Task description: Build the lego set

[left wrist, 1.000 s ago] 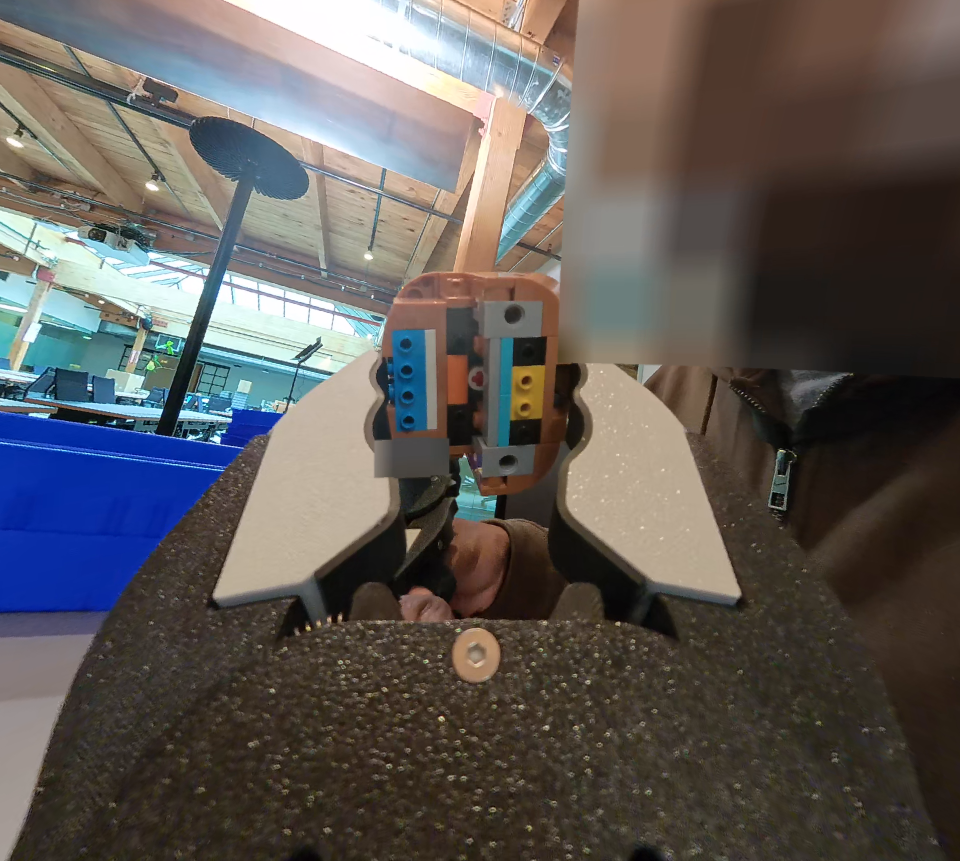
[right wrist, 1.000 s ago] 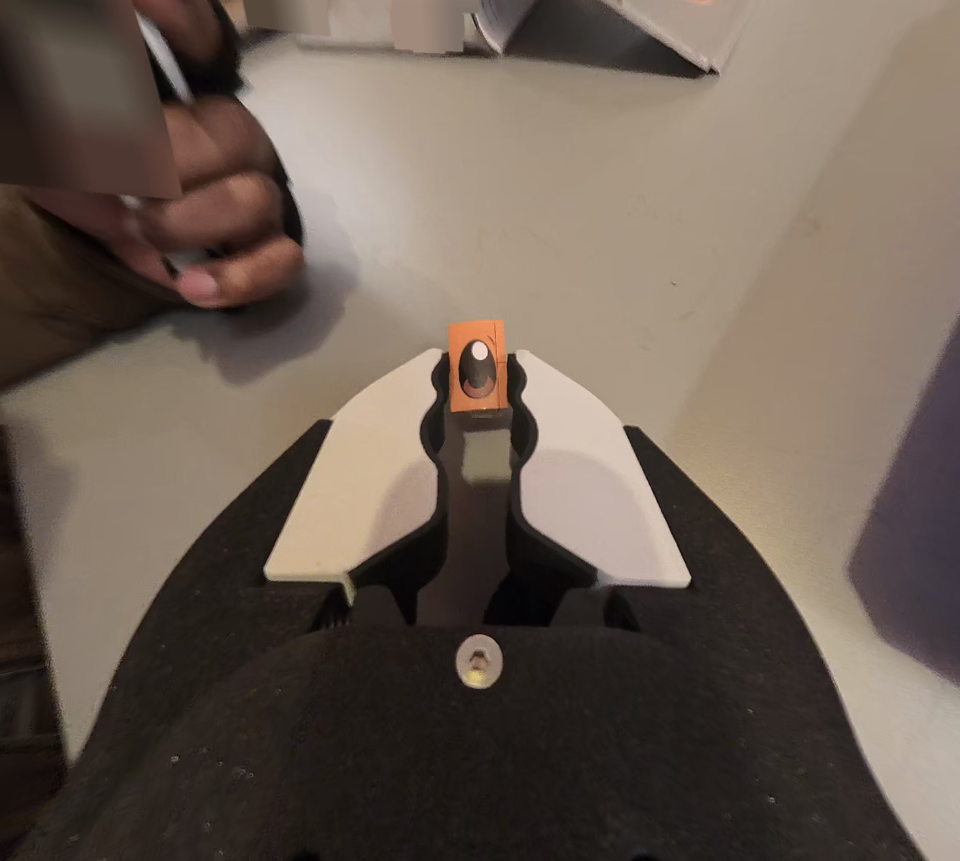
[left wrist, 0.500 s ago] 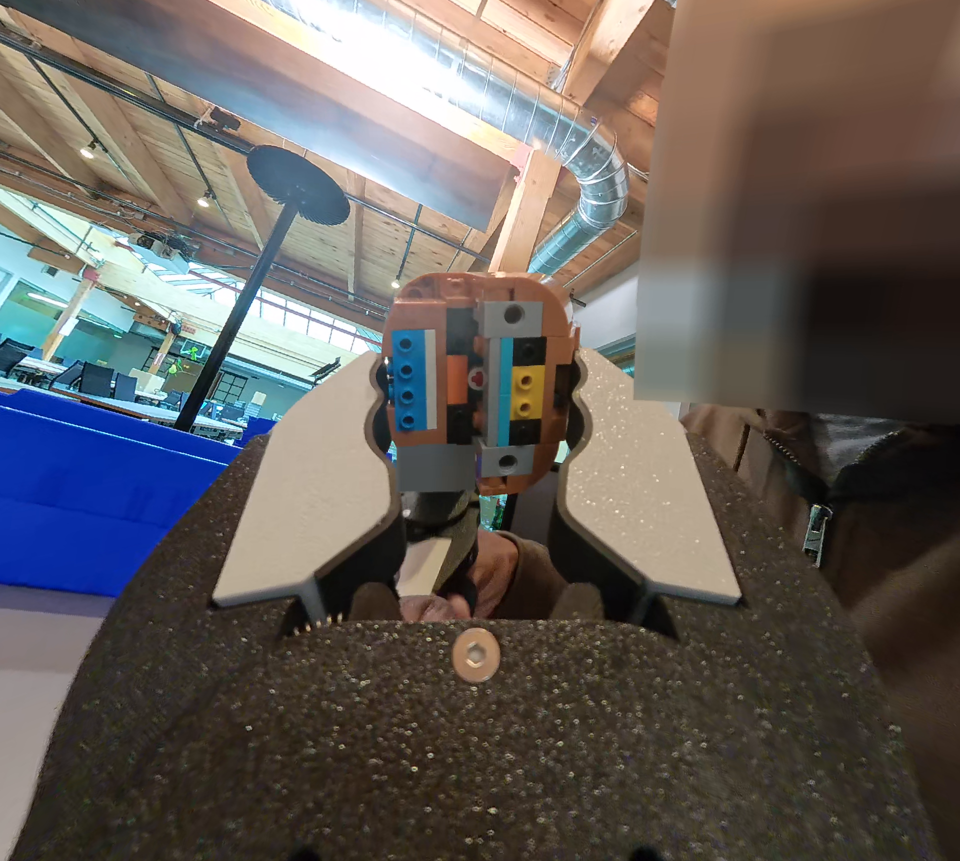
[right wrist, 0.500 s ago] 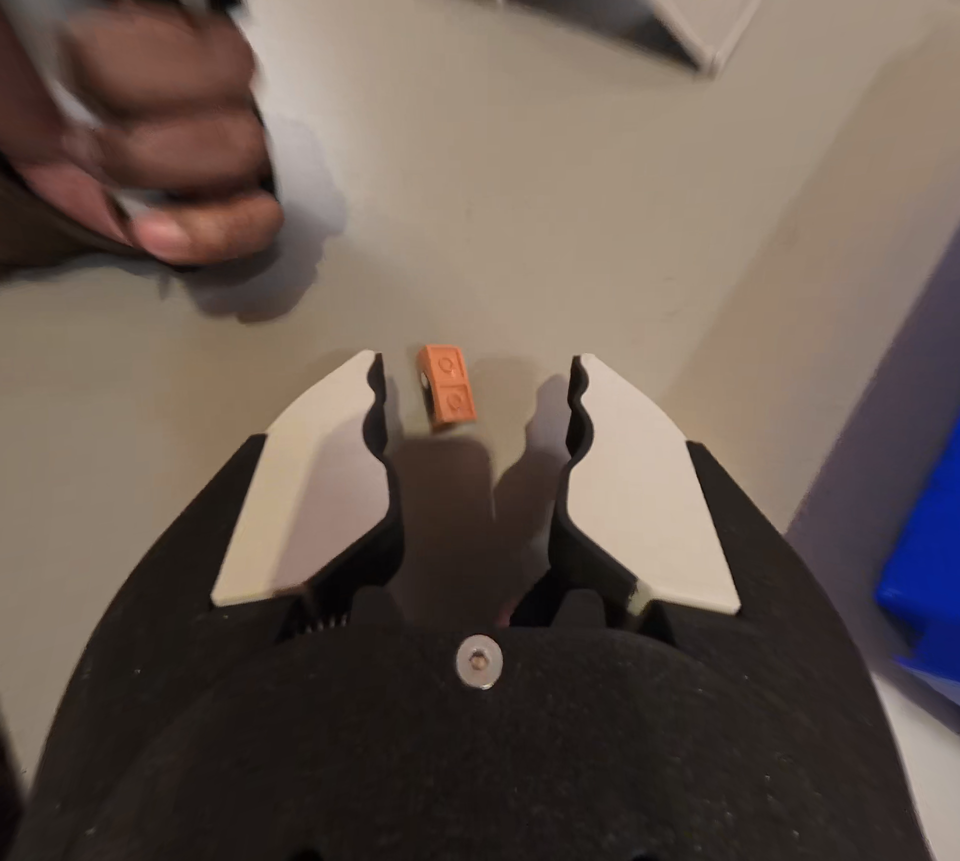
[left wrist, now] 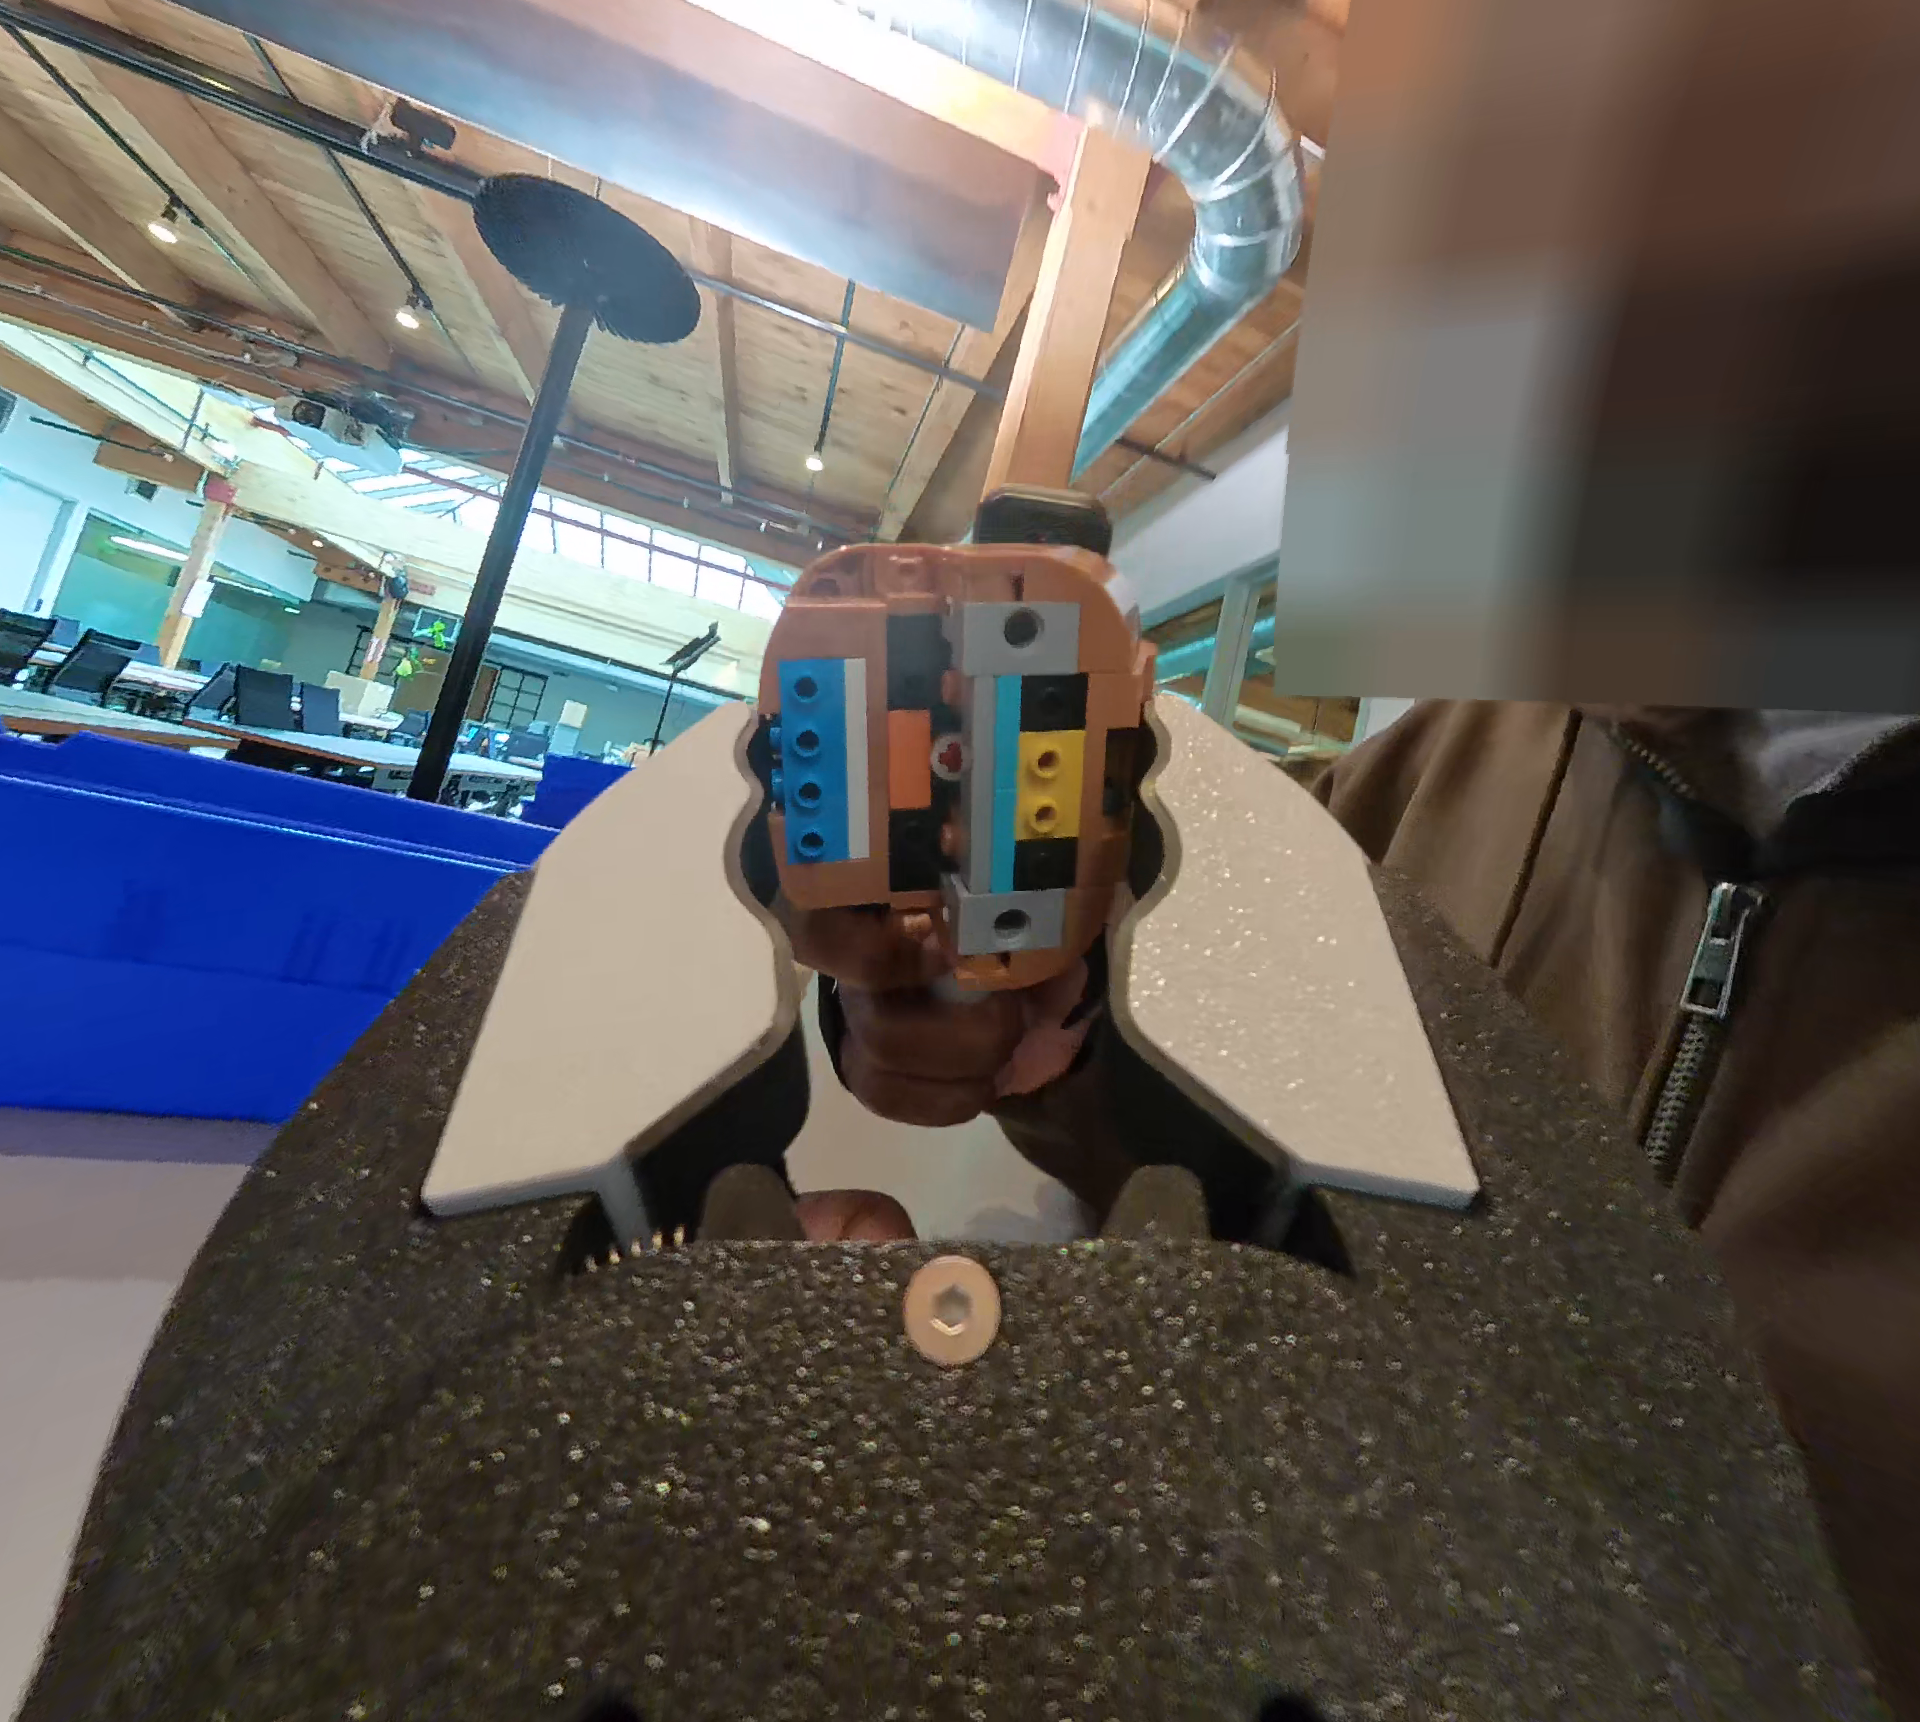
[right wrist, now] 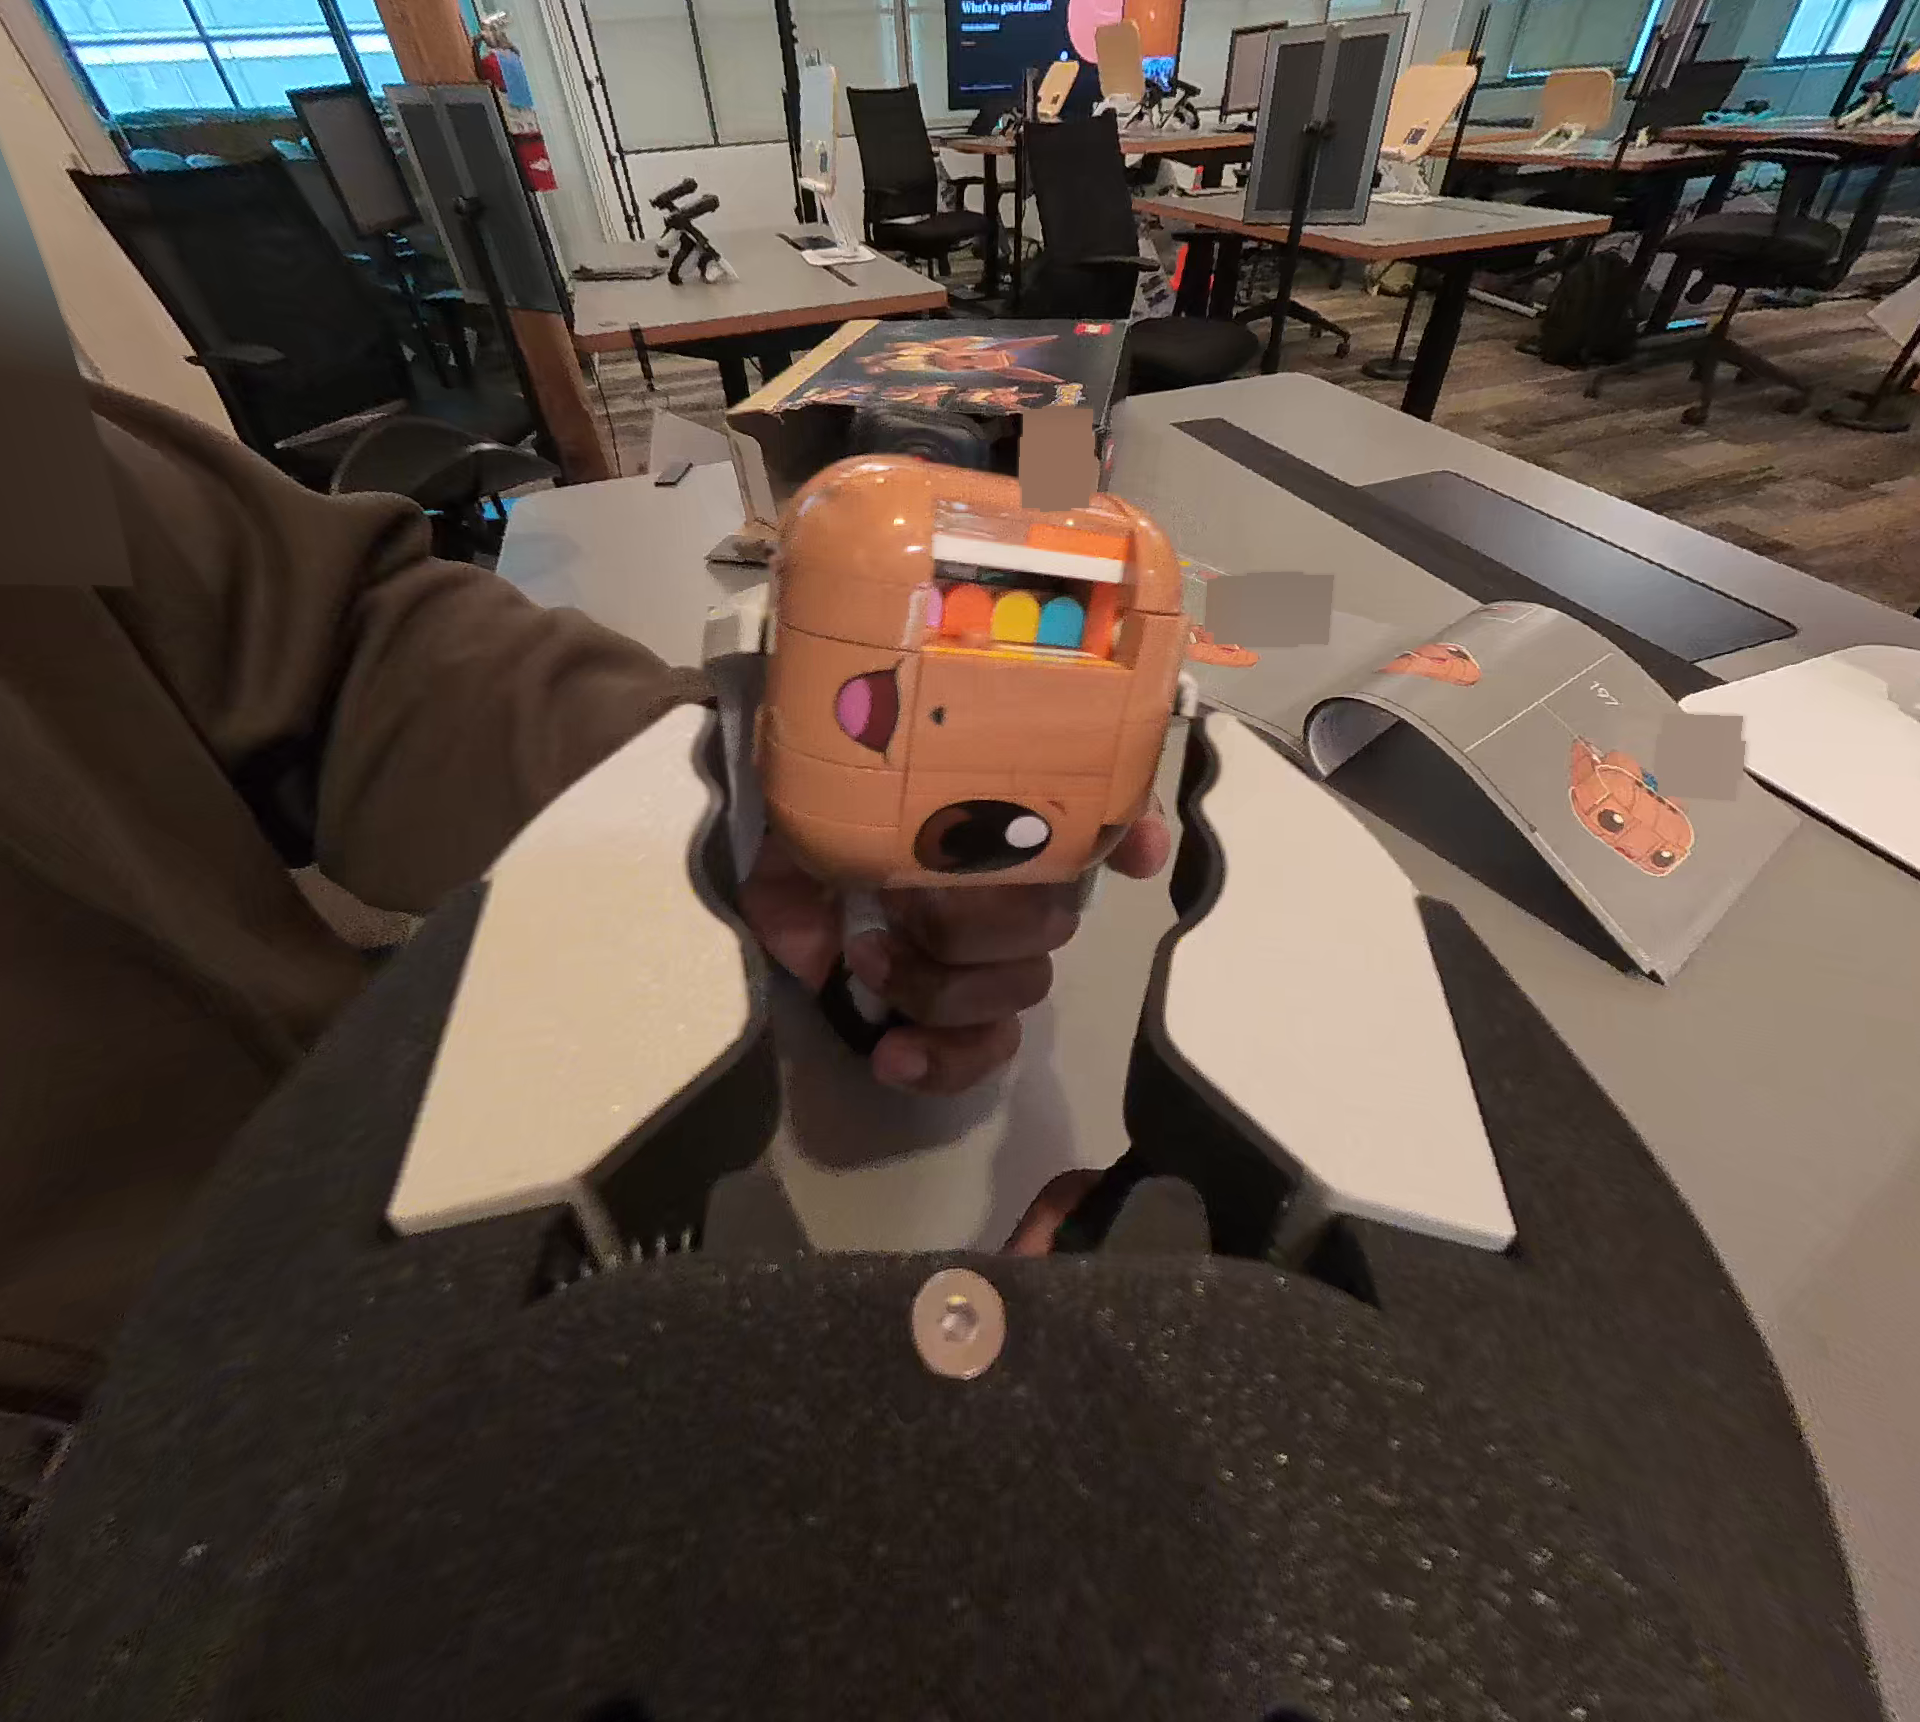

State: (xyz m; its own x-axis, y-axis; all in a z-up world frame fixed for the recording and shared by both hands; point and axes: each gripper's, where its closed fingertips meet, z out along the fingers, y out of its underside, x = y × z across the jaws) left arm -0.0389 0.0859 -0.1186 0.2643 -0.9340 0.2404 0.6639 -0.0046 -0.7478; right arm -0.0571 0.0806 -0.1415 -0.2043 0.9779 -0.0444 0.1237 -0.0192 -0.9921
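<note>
While the left gripper [left wrist: 951,825] clamps the head [left wrist: 951,763] upturned, underside to its camera and long axis twelve-to-six, the empty right gripper [right wrist: 951,799] faces it with fingers spread wide. Likely this bares the socket at one o'clock above the eye [right wrist: 982,836].

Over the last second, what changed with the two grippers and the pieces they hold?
The right gripper let go of the small orange brick, opened, and swung up off the table to face the orange lego head, empty. The small brick is no longer in view. The left gripper stayed clamped on that head, its studded underside toward its camera. The instruction booklet stayed open on the table.
</note>
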